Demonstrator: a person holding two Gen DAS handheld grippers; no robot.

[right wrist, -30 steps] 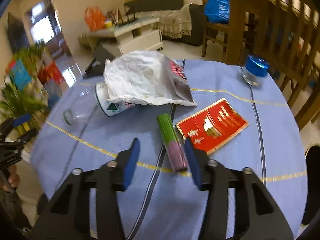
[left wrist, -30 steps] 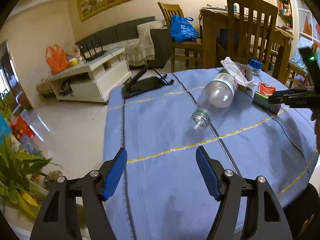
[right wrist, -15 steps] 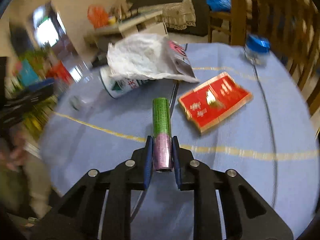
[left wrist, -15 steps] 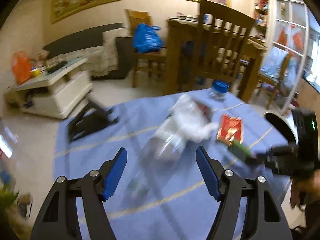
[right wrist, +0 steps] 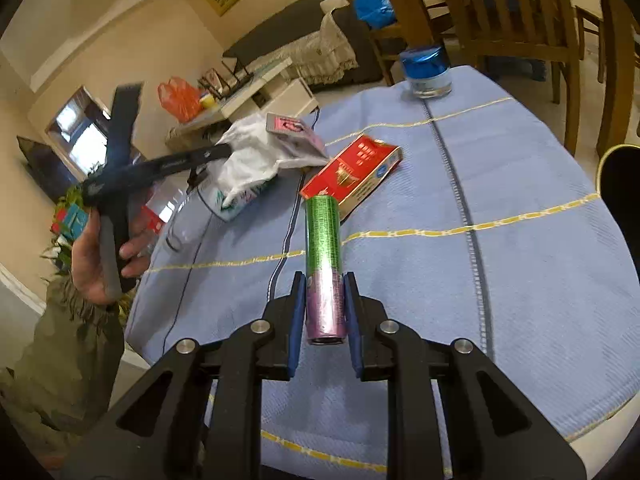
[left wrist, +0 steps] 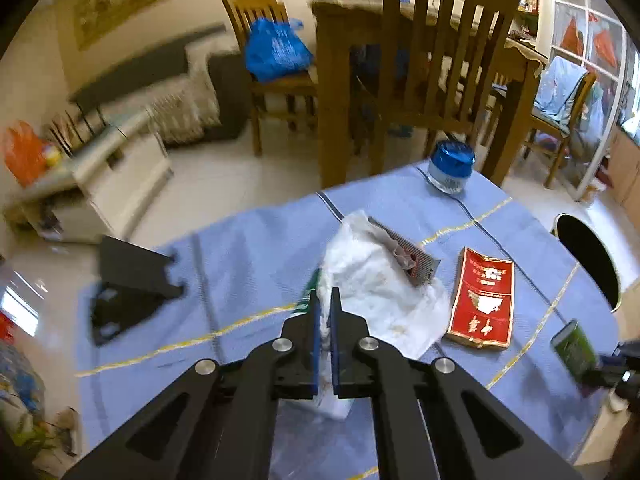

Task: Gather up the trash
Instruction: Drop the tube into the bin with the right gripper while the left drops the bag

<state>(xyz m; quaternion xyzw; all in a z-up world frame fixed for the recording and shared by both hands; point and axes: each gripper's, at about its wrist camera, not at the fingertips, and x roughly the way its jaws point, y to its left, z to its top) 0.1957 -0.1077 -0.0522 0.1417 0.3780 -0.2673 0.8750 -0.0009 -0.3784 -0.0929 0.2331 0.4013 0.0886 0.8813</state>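
Observation:
My right gripper (right wrist: 324, 280) is shut on a green and pink foil tube (right wrist: 322, 248) and holds it above the blue tablecloth; the tube also shows in the left wrist view (left wrist: 574, 350). My left gripper (left wrist: 325, 296) is shut on the crumpled white wrapper (left wrist: 372, 300), which lies over a clear plastic bottle (right wrist: 236, 200) that is mostly hidden. The left gripper shows in the right wrist view (right wrist: 224, 150) pinching the wrapper (right wrist: 252, 160). A red flat box (left wrist: 482, 300) lies to the right of the wrapper, also seen in the right wrist view (right wrist: 354, 170).
A blue-lidded jar (left wrist: 450, 168) stands at the far table edge. A black folding stand (left wrist: 128, 284) sits at the left edge. A black bin opening (left wrist: 588, 262) is beside the table on the right. Wooden chairs (left wrist: 440, 60) stand behind the table.
My left gripper moved forward onto the white wrapper and closed on it. My right gripper, closed on the foil tube half a second ago, has lifted it off the cloth.

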